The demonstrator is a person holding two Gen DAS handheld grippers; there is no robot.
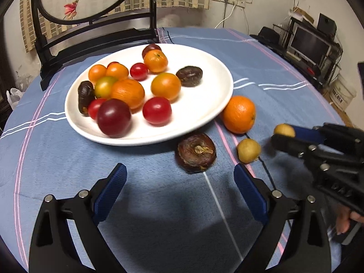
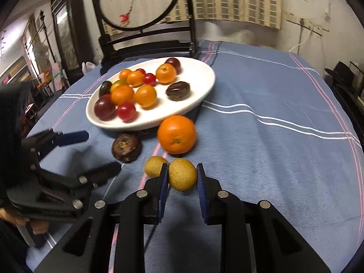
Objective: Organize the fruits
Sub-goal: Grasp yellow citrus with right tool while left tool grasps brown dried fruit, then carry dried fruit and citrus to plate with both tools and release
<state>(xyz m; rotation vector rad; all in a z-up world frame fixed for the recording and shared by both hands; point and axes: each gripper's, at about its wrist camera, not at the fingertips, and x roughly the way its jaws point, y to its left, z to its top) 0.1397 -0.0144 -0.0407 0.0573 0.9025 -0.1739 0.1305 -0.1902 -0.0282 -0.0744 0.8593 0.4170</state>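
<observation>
The right gripper (image 2: pixel 182 177) is held low over the blue cloth (image 2: pixel 261 159), its ribbed blue pads closed against a small, speckled yellow fruit (image 2: pixel 182 174). A second yellow fruit (image 2: pixel 155 166) lies just beside it. The left gripper (image 1: pixel 179 179) is spread wide and holds nothing; a dark, wrinkled round fruit (image 1: pixel 196 152) lies ahead of it. A glossy orange (image 1: pixel 238 114) touches the smooth white plate (image 1: pixel 204 118), on which tomatoes and small oranges are heaped.

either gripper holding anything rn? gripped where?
The right gripper is closed on a small yellow-brown fruit, its pads against the fruit's left and right sides. The left gripper is open and empty above the blue tablecloth.
</observation>
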